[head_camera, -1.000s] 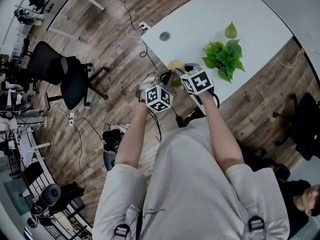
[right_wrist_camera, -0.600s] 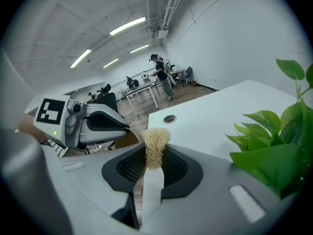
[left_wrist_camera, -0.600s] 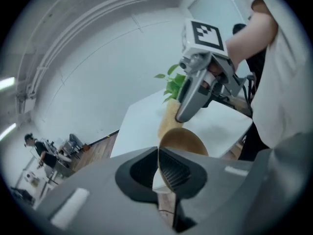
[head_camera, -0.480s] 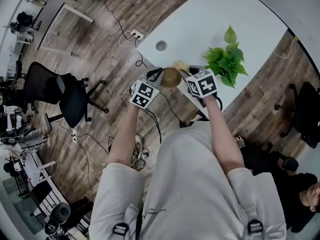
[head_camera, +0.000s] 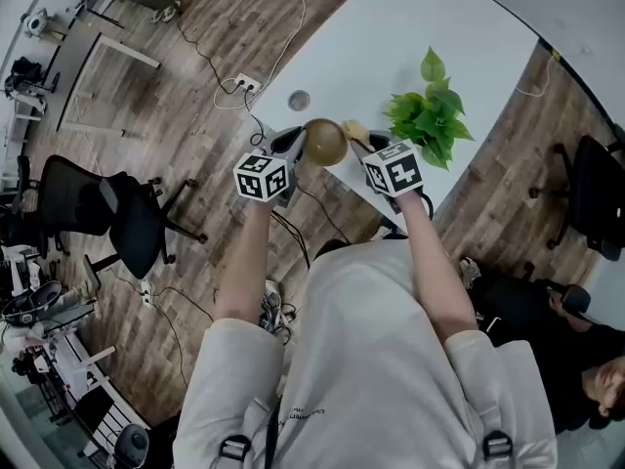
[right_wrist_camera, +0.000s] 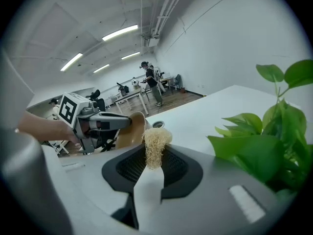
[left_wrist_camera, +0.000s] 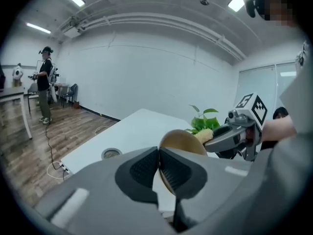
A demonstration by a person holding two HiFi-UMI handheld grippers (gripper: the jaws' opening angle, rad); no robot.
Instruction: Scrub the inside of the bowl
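A tan wooden bowl [head_camera: 325,142] is held on edge in the air near the white table's corner. My left gripper [head_camera: 296,143] is shut on the bowl's rim [left_wrist_camera: 182,142], its jaws pinching the thin wall. My right gripper [head_camera: 363,142] is shut on a pale fibrous scrubber [right_wrist_camera: 156,142], whose tuft sticks up above the jaws. In the left gripper view the scrubber [left_wrist_camera: 204,136] touches the bowl's right side. From the right gripper view, the bowl [right_wrist_camera: 131,129] is just beyond the scrubber, with the left gripper [right_wrist_camera: 128,123] on its left.
A green potted plant [head_camera: 431,112] stands on the white table [head_camera: 410,27] right of my right gripper. A round cable port [head_camera: 299,100] sits in the table near the left corner. Office chairs [head_camera: 117,218], a power strip [head_camera: 240,84] and cables lie on the wooden floor.
Both grippers have risen and moved apart a little, and the left one has swung out to the left. The bowl has turned on edge and shows more fully between them.
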